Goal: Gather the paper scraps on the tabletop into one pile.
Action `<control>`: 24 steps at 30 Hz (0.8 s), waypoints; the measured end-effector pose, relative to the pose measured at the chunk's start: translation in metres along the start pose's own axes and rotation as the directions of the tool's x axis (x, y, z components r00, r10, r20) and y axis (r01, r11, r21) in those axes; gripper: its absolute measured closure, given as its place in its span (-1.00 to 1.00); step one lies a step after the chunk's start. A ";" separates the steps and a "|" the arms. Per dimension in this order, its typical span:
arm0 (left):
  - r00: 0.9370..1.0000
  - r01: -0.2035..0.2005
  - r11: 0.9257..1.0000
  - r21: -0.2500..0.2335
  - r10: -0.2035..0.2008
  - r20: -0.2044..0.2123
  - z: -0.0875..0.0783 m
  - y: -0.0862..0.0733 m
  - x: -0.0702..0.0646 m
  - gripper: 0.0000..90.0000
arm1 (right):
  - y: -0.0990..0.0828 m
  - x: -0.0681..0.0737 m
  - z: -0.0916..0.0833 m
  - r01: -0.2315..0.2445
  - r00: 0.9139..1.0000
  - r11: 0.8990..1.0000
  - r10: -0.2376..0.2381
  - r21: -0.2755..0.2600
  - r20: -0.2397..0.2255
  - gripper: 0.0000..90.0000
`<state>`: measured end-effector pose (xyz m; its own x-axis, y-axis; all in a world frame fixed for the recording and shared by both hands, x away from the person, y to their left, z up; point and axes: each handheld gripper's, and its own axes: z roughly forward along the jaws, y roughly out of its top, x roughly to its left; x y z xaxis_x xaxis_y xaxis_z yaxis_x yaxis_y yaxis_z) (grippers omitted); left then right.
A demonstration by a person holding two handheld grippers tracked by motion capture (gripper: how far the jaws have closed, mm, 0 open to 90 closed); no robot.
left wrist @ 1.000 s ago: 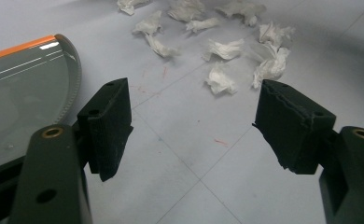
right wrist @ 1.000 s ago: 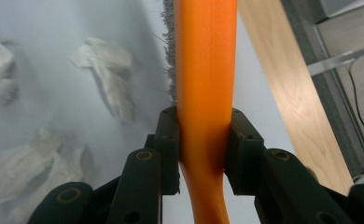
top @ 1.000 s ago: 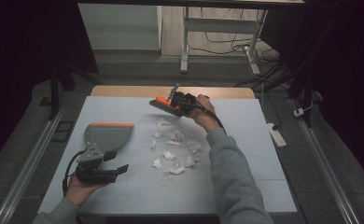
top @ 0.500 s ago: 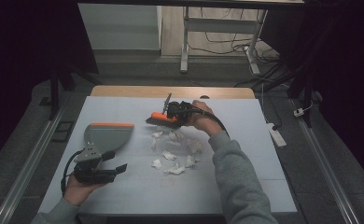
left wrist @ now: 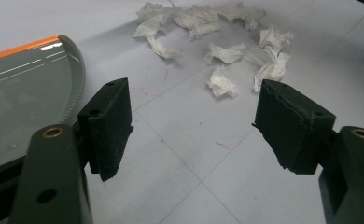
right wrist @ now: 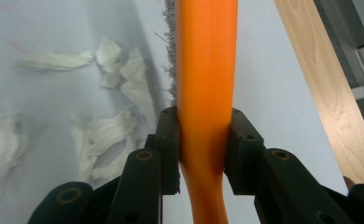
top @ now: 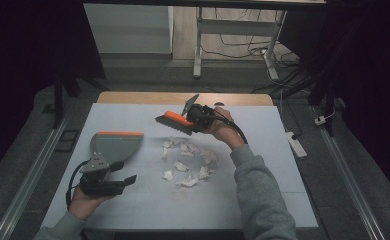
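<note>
A brush (top: pixel 173 121) with an orange back and dark bristles hangs just above the table, beyond a loose heap of white paper scraps (top: pixel 188 161). My right gripper (top: pixel 190 120) is shut on its orange handle (right wrist: pixel 206 70), bristles (right wrist: pixel 171 46) toward the scraps (right wrist: pixel 119 70). A grey dustpan (top: pixel 115 145) with an orange rim lies left of the heap, mouth facing away from me. My left gripper (top: pixel 125 180) sits near the front left, open and holding nothing. Its jaws (left wrist: pixel 194 107) point at the scraps (left wrist: pixel 227 51), with the dustpan (left wrist: pixel 26 84) beside its left jaw.
The pale table top (top: pixel 263 200) ends in a wooden strip (top: pixel 133 97) along the far edge, seen also as the wooden strip (right wrist: pixel 320 70). A power strip (top: pixel 295 145) lies on the floor right of the table. A metal rail (top: pixel 28 180) runs along the left.
My right hand has carried the brush a little nearer and leftward, down to the far edge of the scraps. The left hand, dustpan and scraps have stayed put.
</note>
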<state>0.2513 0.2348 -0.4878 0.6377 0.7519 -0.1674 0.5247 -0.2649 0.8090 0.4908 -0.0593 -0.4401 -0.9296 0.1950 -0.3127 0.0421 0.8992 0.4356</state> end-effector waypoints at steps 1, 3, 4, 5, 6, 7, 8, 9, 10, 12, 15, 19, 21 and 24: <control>1.000 0.000 1.000 -0.001 0.000 0.000 0.000 0.000 0.000 -0.37 | 0.001 0.001 0.006 0.001 1.000 1.000 -0.001 0.002 0.013 0.55; 1.000 0.004 1.000 -0.001 -0.004 0.001 0.000 0.000 0.000 -0.37 | 0.002 0.001 0.014 0.015 1.000 0.999 -0.015 0.035 0.019 0.55; 1.000 0.002 1.000 -0.001 -0.002 -0.001 0.000 0.000 0.000 -0.37 | 0.002 0.001 0.019 0.044 0.998 0.998 -0.046 0.054 0.032 0.55; 1.000 0.002 1.000 0.000 -0.002 0.000 0.000 -0.001 0.001 -0.37 | 0.003 0.002 0.022 0.041 0.998 0.997 -0.044 0.069 0.036 0.55; 1.000 0.002 1.000 0.000 -0.002 0.000 0.000 -0.001 0.001 -0.37 | 0.003 0.004 0.026 0.040 0.999 0.995 -0.043 0.090 0.032 0.55; 1.000 0.003 1.000 0.000 -0.003 0.001 0.000 -0.001 0.001 -0.37 | 0.003 0.005 0.026 0.030 0.999 0.996 -0.032 0.084 0.018 0.55; 1.000 0.005 1.000 0.000 -0.005 0.001 0.000 -0.001 0.001 -0.37 | 0.004 0.005 0.026 0.040 0.999 0.997 -0.039 0.068 -0.014 0.55; 1.000 0.006 1.000 0.000 -0.006 0.001 0.000 -0.001 0.002 -0.37 | 0.005 0.008 0.025 0.057 0.998 0.996 -0.056 0.072 -0.022 0.55; 1.000 0.007 1.000 0.001 -0.007 0.001 0.000 -0.001 0.002 -0.37 | 0.006 0.013 0.024 0.070 0.997 0.993 -0.068 0.098 -0.032 0.55; 1.000 0.007 1.000 0.004 -0.007 0.002 0.001 -0.001 0.002 -0.37 | 0.005 0.021 0.020 0.113 0.992 0.985 -0.106 0.131 -0.065 0.56; 1.000 0.003 1.000 0.006 -0.003 0.002 0.002 -0.001 0.001 -0.37 | 0.001 0.029 0.012 0.142 0.987 0.980 -0.129 0.142 -0.101 0.56; 1.000 0.003 1.000 0.006 -0.003 0.001 0.002 0.000 0.000 -0.37 | -0.005 0.036 -0.001 0.158 0.984 0.977 -0.143 0.146 -0.108 0.55; 1.000 0.005 1.000 0.005 -0.005 0.003 0.002 0.000 0.000 -0.37 | -0.009 0.037 -0.008 0.155 0.984 0.980 -0.142 0.128 -0.105 0.55; 1.000 0.009 1.000 0.005 -0.009 0.004 0.002 0.000 0.001 -0.37 | -0.014 0.031 -0.017 0.101 0.992 0.993 -0.096 0.054 -0.087 0.55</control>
<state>0.2529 0.2342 -0.4891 0.6352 0.7518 -0.1770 0.5331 -0.2609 0.8048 0.4555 -0.0728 -0.4415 -0.9576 0.0730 -0.2787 -0.0322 0.9342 0.3554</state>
